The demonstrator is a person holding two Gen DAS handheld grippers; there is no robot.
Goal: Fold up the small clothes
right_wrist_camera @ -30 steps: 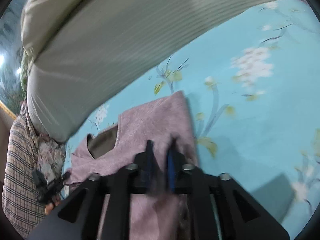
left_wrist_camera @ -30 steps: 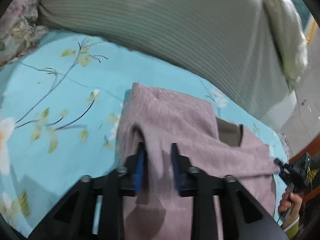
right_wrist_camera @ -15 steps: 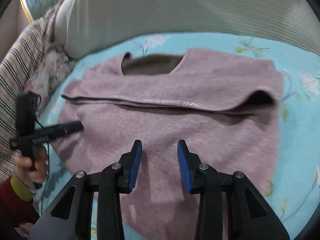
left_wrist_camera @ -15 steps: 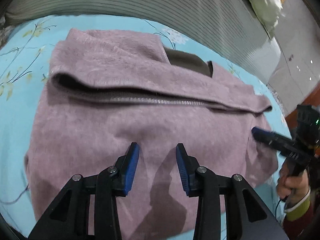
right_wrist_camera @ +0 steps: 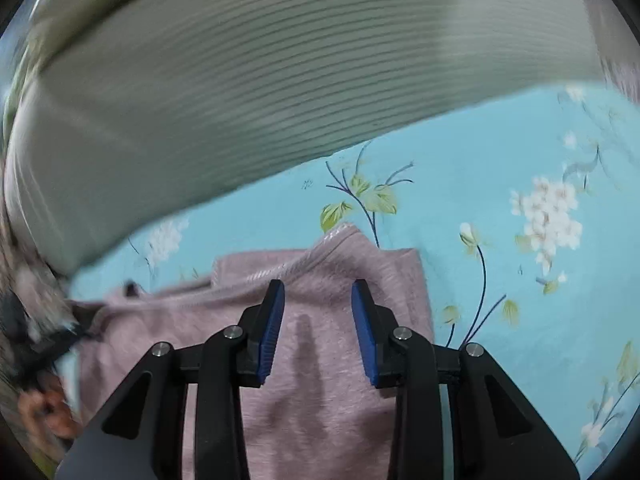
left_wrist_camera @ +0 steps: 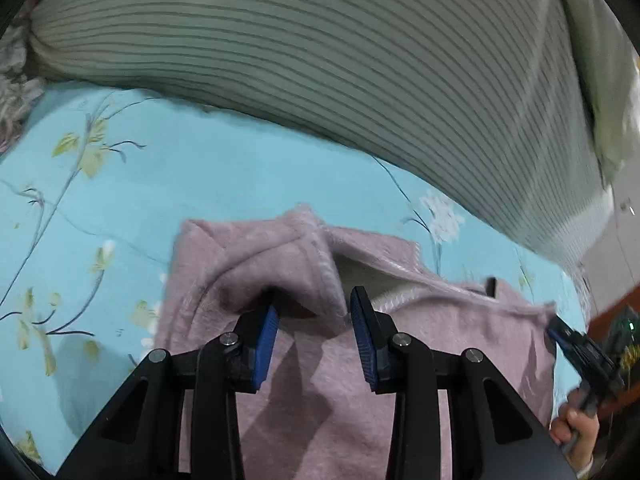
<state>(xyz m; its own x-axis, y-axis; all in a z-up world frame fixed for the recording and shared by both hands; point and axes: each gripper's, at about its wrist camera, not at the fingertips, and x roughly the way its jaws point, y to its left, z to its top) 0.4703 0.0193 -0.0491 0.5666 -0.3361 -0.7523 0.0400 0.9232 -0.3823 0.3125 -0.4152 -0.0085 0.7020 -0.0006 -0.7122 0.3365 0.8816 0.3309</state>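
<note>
Where left view bares sweater (left_wrist_camera: pixel 460 344) lining, right hides

My right wrist view is smeared along its left side, so the other black gripper (right_wrist_camera: pixel 44 344) and the hand (right_wrist_camera: pixel 44 408) there are just blobs. The fuzzy mauve knit garment (left_wrist_camera: pixel 460 364) runs off the bottom, its near part behind my black fingers (left_wrist_camera: pixel 376 344).

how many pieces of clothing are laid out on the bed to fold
1: a mauve knit top lies on the floral turquoise sheet, in front of the striped pillow. Others may lie out of view.
</note>
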